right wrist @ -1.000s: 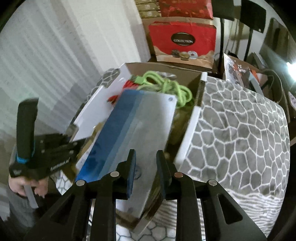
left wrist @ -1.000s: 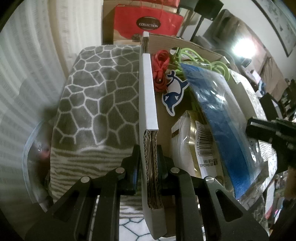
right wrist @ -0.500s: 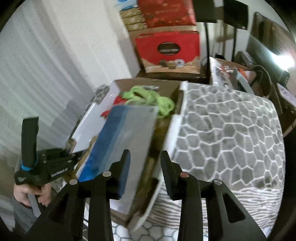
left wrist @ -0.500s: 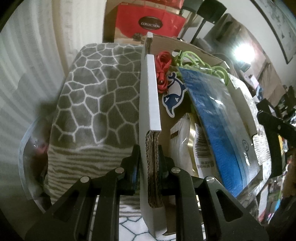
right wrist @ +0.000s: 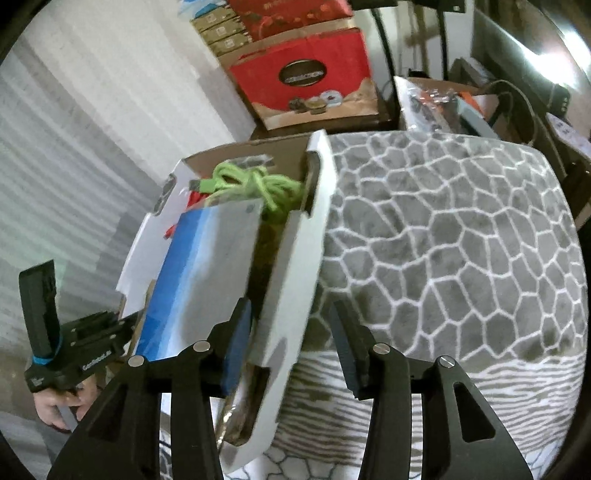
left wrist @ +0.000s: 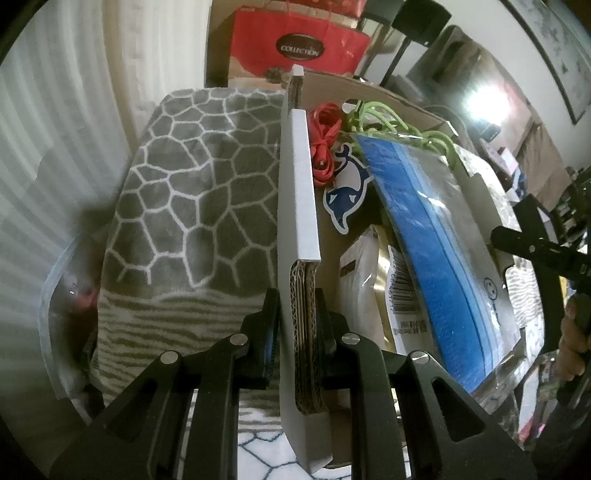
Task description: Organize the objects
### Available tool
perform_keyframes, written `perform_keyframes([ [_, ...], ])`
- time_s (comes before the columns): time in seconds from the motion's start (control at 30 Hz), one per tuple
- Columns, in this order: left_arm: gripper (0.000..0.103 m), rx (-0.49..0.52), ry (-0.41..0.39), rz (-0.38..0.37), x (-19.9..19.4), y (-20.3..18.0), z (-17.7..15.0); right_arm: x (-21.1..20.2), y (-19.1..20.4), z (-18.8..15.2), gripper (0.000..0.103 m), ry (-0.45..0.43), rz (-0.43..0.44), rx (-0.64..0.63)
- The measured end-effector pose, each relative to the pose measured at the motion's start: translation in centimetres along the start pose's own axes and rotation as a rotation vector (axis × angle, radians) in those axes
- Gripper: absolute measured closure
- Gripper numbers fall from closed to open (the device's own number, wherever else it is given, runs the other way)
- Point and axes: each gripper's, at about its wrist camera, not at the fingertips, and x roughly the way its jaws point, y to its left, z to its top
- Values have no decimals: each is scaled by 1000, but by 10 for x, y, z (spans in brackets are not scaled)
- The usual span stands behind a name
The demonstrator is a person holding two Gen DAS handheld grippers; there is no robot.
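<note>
The cardboard box (left wrist: 384, 96) sits on a grey blanket (left wrist: 192, 206) with a white honeycomb pattern, its top open and its contents crowded together; inside it a blue and clear plastic pouch (left wrist: 436, 240) leans lengthwise across the other things, its lower end sticking out past the near edge; beside it lie a white and gold packet (left wrist: 364, 280) with a barcode label, a whale sticker (left wrist: 345, 192), a coil of red cord (left wrist: 325, 147) and a tangle of green cord (left wrist: 399, 122) toward the far end.

The left gripper (left wrist: 297, 328) is clamped on the box's left wall (left wrist: 299, 192), a white-faced flap of doubled corrugated board, with both pads pressed flat against it near its front end; the jaws are narrow and holding that wall.

The right gripper (right wrist: 291, 343) hangs over the box's right wall (right wrist: 295, 280), which stands between its fingers without either pad pressing on it; its jaws have just been opening and now stand at a middling width, gripping nothing; the pouch is just to the left of its left finger (right wrist: 236, 343).

In the right wrist view a hand (right wrist: 55, 406) at the lower left grips the handle of the left gripper; behind the box stands a red gift bag (right wrist: 306, 77) marked COLLECTION, with stacked boxes (right wrist: 221, 33) above it.
</note>
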Motion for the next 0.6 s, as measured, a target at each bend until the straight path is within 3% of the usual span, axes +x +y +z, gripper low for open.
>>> perform_keyframes([
  [0.03,88,1,-2,1,-1,-1,-1,2,2,0,73,5,2,-7],
  [0.1,87,7,-6,11,-2,-2,-1,4,4,0,82,16,18,-8],
  [0.6,72,46,19,-5,11,-74,-21,-17,-31,24,91,-14,-46,-20],
])
